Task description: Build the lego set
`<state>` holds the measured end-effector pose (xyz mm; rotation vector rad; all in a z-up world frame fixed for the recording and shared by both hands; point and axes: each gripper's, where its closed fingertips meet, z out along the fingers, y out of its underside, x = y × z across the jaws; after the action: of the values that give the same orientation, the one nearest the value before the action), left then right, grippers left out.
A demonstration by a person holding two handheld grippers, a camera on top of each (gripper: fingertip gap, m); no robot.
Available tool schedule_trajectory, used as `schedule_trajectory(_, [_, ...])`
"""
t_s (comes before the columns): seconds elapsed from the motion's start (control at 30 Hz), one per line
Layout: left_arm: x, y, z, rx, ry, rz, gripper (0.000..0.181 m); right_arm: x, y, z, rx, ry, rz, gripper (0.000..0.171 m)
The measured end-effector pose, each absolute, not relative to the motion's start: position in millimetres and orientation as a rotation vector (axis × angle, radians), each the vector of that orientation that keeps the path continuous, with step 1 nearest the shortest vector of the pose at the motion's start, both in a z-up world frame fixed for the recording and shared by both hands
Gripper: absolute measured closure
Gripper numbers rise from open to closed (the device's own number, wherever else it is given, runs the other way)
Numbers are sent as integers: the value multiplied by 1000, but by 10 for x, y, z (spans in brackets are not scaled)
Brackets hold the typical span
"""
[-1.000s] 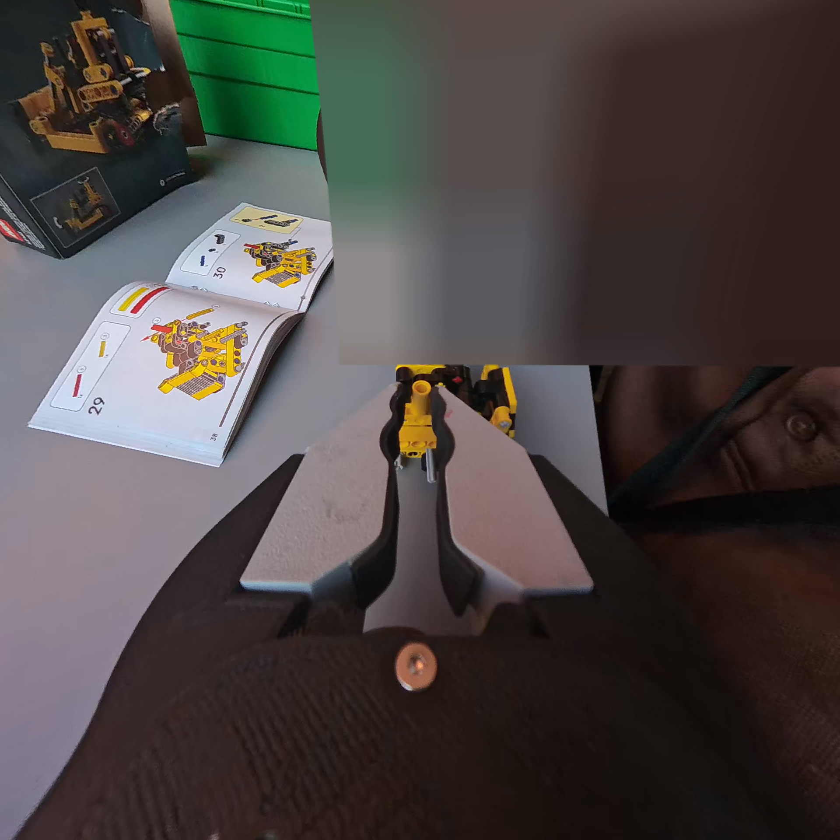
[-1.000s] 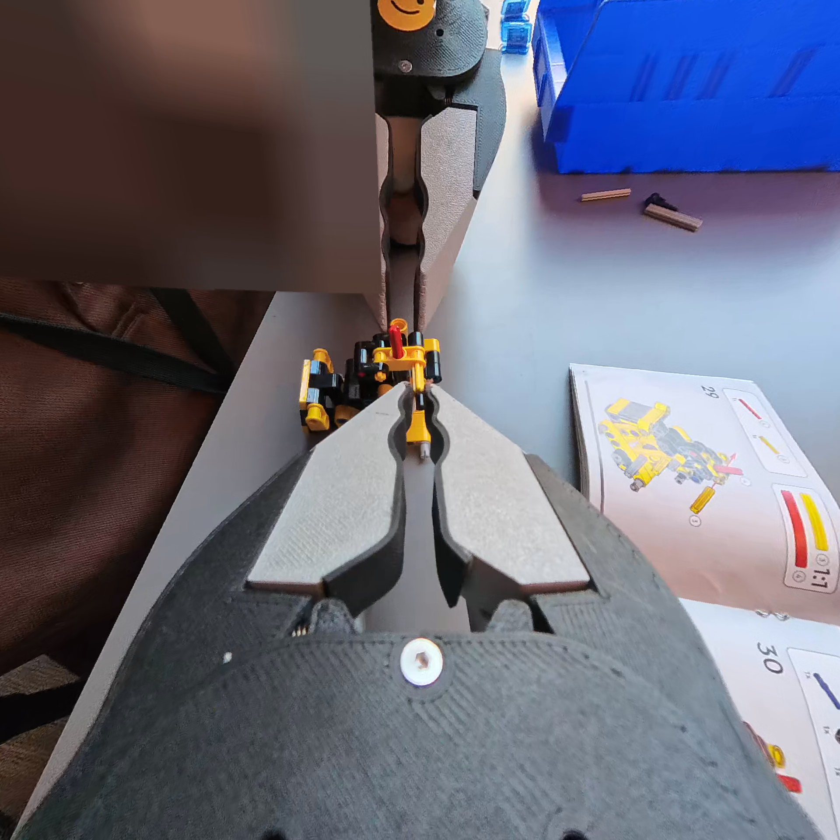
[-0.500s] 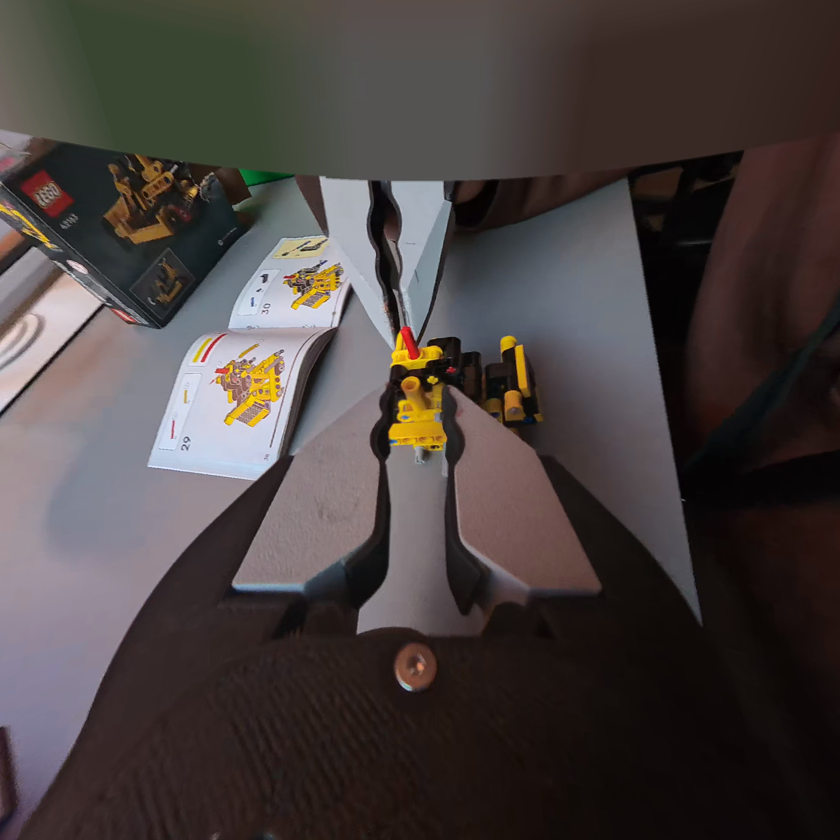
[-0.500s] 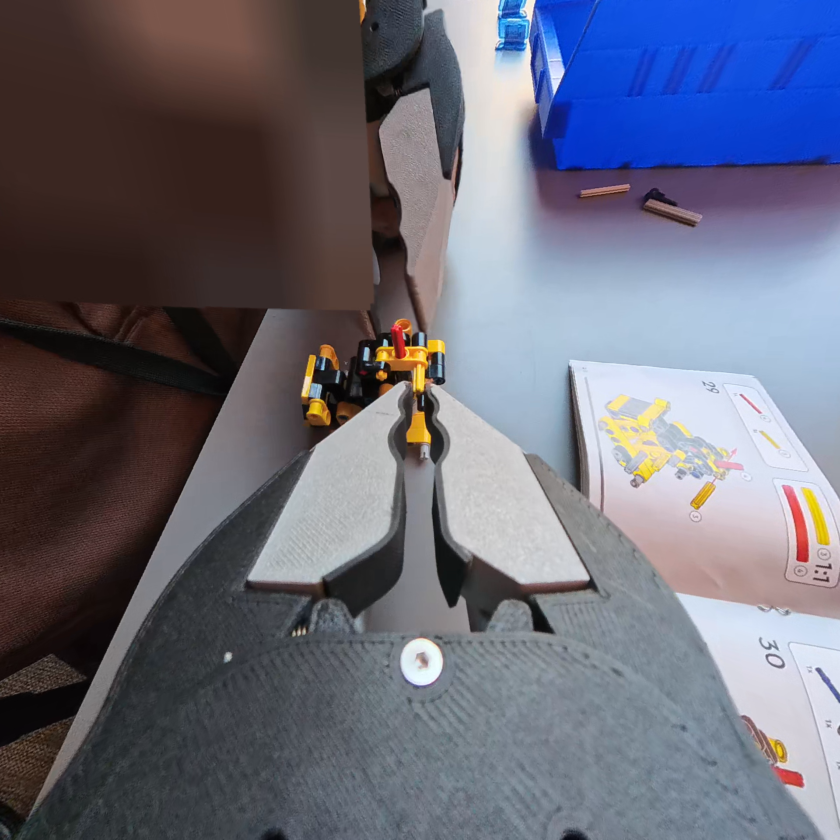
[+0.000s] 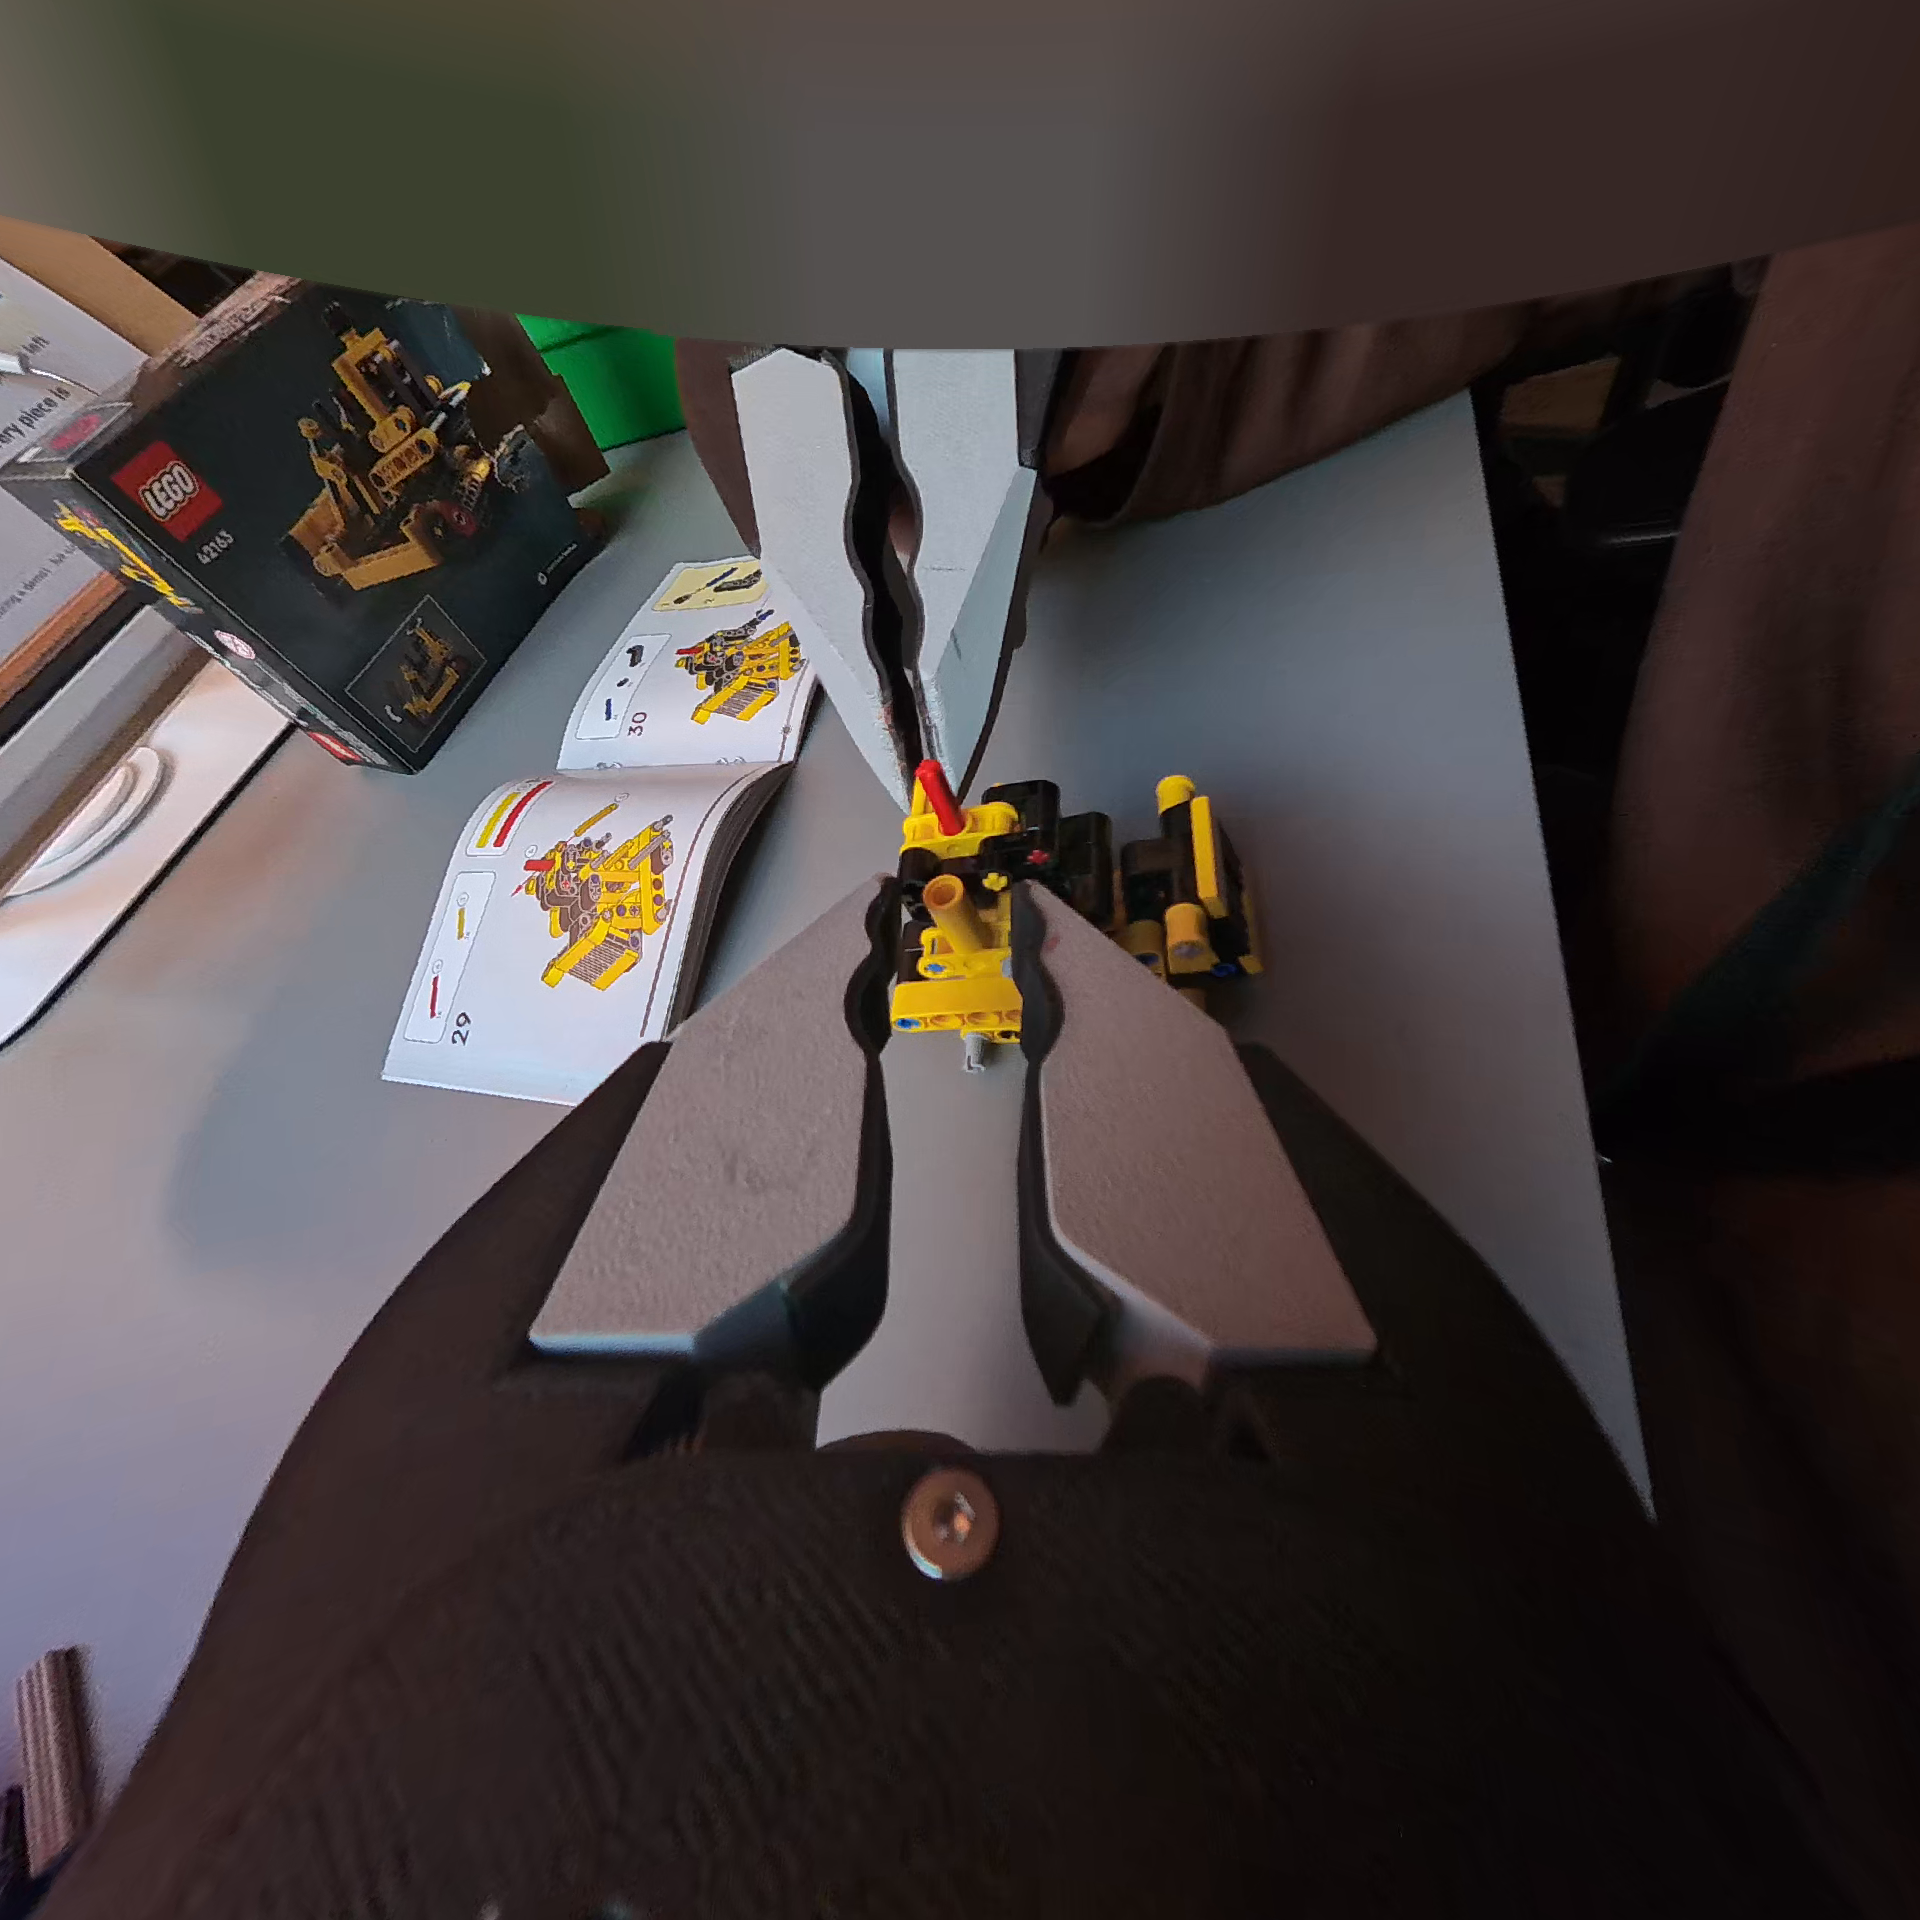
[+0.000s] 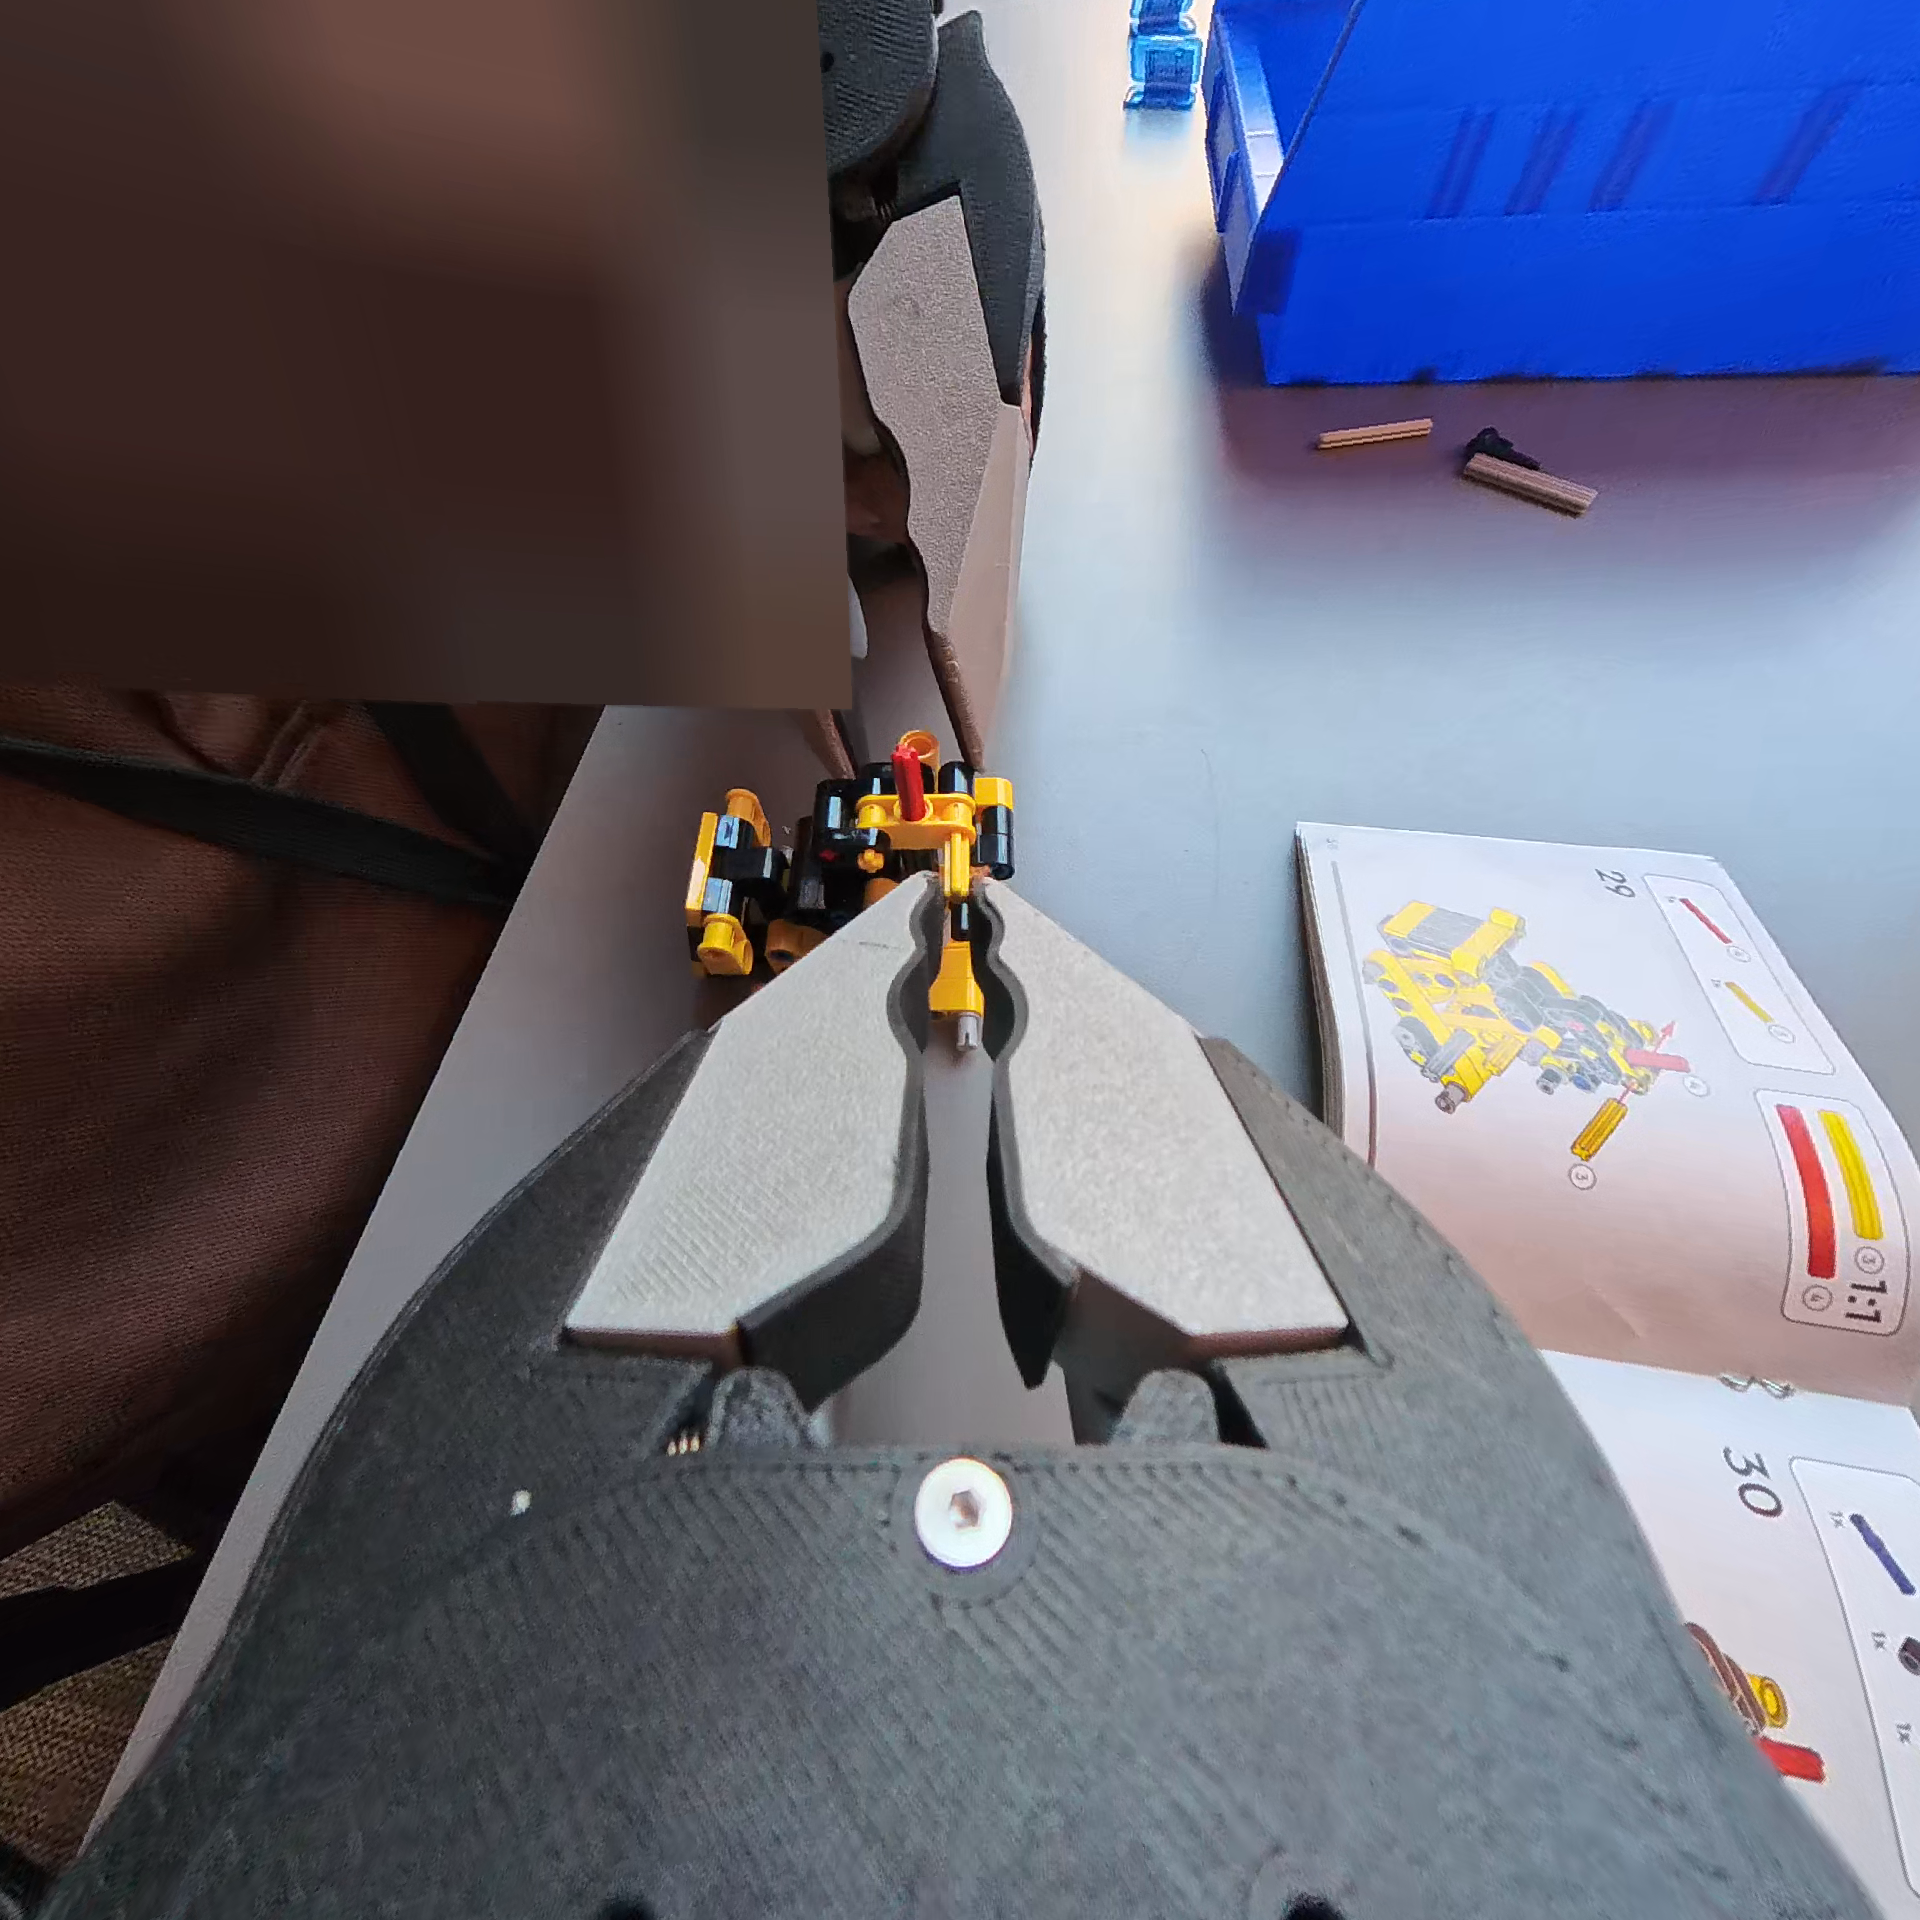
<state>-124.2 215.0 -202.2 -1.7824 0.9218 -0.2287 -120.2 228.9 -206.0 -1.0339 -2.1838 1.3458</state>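
Observation:
A small yellow and black lego model (image 5: pixel 1081 862) rests on the grey table (image 5: pixel 1299 675) near its edge. A short red axle (image 5: pixel 938 805) sticks up from its yellow top. My left gripper (image 5: pixel 954 899) is shut on the model's yellow end. My right gripper (image 6: pixel 956 888) faces it from the other side and is shut on a thin yellow part of the same model (image 6: pixel 831 873). In the left wrist view the right gripper (image 5: pixel 920 753) has its tips by the red axle. The left gripper's finger (image 6: pixel 935 416) shows tilted in the right wrist view.
An open instruction booklet (image 5: pixel 582 914) lies beside the model, with the dark set box (image 5: pixel 312 520) and a green bin (image 5: pixel 603 384) behind it. A blue bin (image 6: pixel 1558 208) and loose small pieces (image 6: pixel 1527 483) lie farther off. A person in brown clothing sits at the table edge (image 6: pixel 499 1039). Left and right tips are no more than a few centimetres apart.
My left gripper has lifted and tilted, so its view now takes in the whole model and the right gripper. The right gripper and the model have hardly moved.

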Motion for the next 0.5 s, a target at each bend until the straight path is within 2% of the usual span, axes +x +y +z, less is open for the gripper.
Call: schedule_trajectory(0.5, [-1253, 2164, -2025, -1784, 916, -240, 170, -1214, 2287, -2075, -1028, -2184, 1311, 170])
